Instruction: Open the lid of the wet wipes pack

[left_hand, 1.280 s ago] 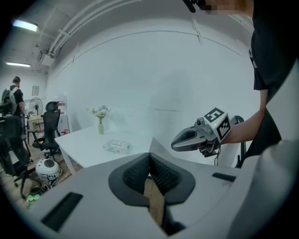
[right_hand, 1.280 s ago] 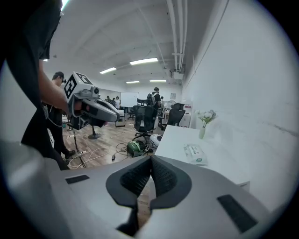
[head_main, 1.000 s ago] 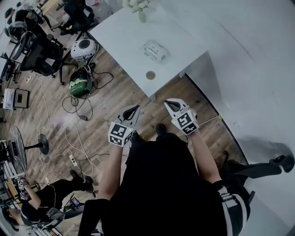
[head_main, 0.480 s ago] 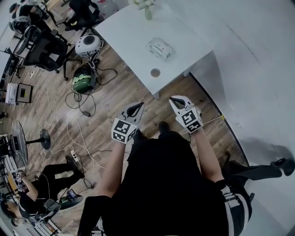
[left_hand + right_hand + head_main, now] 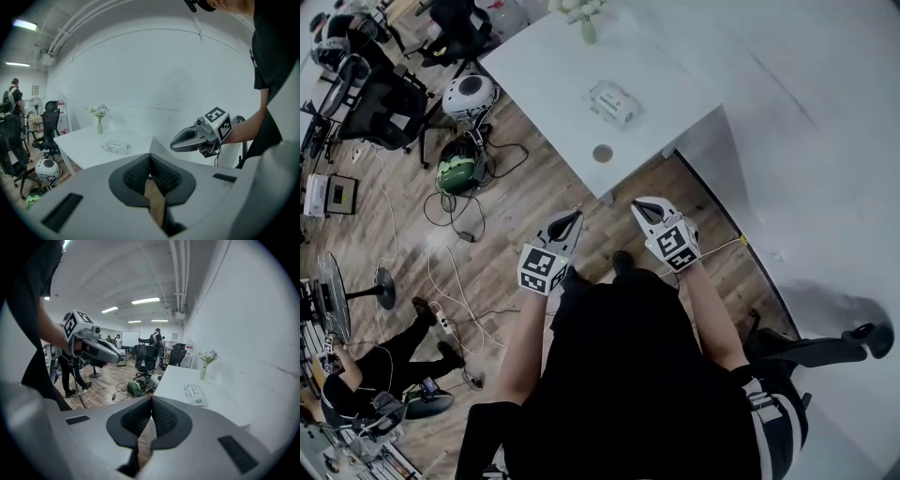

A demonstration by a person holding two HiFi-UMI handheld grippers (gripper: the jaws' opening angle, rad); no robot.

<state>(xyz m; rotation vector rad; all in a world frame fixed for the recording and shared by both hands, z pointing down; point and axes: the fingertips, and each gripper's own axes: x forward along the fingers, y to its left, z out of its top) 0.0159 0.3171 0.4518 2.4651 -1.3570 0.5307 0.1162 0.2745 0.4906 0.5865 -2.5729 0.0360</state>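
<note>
Item: wet wipes pack (image 5: 612,103), lying flat near the middle of the white counter (image 5: 534,66), its lid too small for me to make out. I judge it light, soft and slippery, likely to slide or lift, so I would pin the body with one claw and catch the stiffer lid at its free edge. Nearby: a flower vase (image 5: 586,26) at the far edge; my left claw (image 5: 573,217) and right claw (image 5: 641,204), both with jaws together on nothing, above the floor, well apart from the pack.

Wet wipes pack (image 5: 612,103) lying flat on the white table (image 5: 544,75).
It is resting face-up, pale and soft-sided with green print, its lid appearing to be sitting flat, near the table's wall-side edge.
</note>
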